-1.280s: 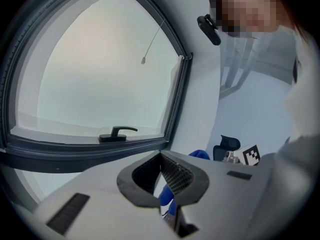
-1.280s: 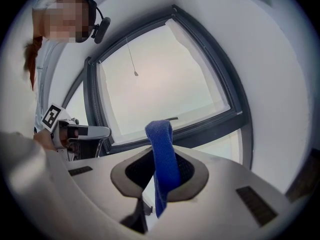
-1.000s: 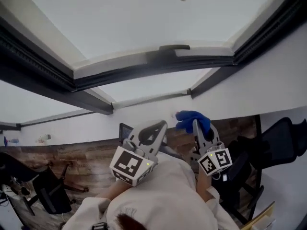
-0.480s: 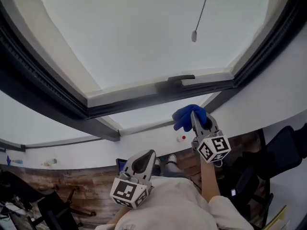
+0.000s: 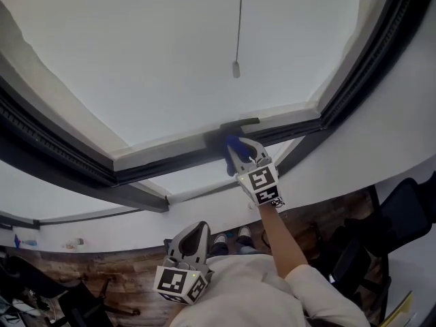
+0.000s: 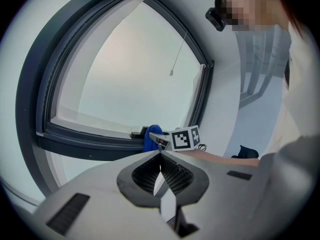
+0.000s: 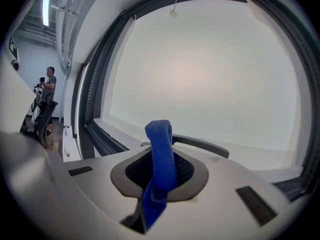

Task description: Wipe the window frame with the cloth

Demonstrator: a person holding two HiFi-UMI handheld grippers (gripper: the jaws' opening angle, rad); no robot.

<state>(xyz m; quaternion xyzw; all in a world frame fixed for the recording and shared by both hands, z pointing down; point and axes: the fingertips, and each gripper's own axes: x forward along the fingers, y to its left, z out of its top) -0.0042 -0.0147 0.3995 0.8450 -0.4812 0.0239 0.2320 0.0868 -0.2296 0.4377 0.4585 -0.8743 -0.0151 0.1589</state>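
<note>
A blue cloth (image 5: 231,144) is clamped in my right gripper (image 5: 235,152), which is shut on it and raised on an outstretched arm. The cloth's tip reaches the dark lower rail of the window frame (image 5: 170,160), right beside the window handle (image 5: 235,126). In the right gripper view the cloth (image 7: 161,156) stands up between the jaws, in front of the handle (image 7: 202,145) and the frame (image 7: 97,134). My left gripper (image 5: 196,234) hangs low by the person's chest, shut and holding nothing. The left gripper view looks past the left gripper (image 6: 160,156) at the cloth (image 6: 148,138) against the frame (image 6: 85,143).
A blind cord with a small weight (image 5: 236,69) hangs in front of the pane. Below the white sill lie a wooden floor and dark office chairs (image 5: 402,213). A person (image 7: 49,85) stands far off to the left in the right gripper view.
My right gripper has risen with the cloth from chest height up to the frame's lower rail by the handle. The left gripper has sunk lower and stayed shut.
</note>
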